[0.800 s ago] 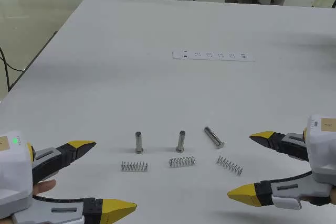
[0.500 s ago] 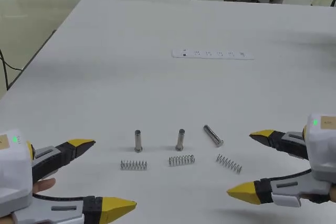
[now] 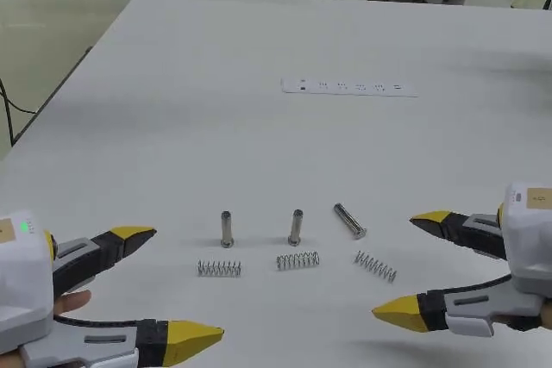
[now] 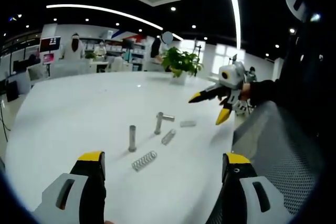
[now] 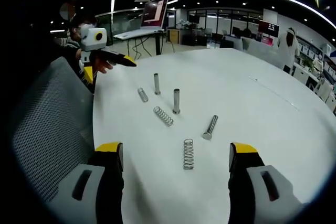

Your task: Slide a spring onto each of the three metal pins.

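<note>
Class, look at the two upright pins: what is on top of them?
Nothing: left pin and middle pin stand bare on the table. The left spring, middle spring and right spring lie flat nearby, threaded on nothing. Nothing covers the pin tops.

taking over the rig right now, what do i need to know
Left gripper: open, empty, near left of the table.
Right gripper: open, empty, near right.
Left pin and middle pin stand upright; right pin lies on its side.
One loose spring before each: left spring, middle spring, right spring.
Done: nothing. Left: all three springs onto pins.
</note>
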Tool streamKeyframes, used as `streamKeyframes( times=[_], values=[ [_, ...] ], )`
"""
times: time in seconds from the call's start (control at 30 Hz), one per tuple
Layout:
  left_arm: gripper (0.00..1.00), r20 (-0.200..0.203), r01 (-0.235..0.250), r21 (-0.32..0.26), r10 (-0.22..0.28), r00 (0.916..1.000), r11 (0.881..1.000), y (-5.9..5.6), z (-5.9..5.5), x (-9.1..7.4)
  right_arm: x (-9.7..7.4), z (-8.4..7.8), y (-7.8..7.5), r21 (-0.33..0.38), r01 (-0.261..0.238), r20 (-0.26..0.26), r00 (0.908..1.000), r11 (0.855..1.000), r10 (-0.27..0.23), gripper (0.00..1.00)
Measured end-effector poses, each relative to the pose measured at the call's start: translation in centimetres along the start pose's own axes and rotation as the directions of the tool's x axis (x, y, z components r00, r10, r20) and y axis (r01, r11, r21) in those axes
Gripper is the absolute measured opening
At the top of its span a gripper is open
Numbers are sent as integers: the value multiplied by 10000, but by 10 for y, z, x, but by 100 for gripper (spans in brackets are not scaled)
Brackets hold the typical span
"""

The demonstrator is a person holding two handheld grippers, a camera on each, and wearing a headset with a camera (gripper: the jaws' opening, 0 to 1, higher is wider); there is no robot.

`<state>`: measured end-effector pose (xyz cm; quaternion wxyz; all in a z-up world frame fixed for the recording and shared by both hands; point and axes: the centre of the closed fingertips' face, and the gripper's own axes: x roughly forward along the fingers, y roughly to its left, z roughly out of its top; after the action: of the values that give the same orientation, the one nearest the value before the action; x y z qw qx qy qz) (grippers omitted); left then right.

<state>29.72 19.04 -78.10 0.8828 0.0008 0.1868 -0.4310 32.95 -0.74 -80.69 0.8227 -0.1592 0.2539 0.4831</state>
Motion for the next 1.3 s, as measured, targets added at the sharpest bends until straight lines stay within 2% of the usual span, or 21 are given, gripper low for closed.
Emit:
streamKeyframes(
  times=[1.3],
  values=[
    [89, -103, 59, -36, -59, 9999, 10000, 0, -3, 1, 2, -3, 2, -9, -95, -195, 9998, 10000, 95, 82]
  ],
)
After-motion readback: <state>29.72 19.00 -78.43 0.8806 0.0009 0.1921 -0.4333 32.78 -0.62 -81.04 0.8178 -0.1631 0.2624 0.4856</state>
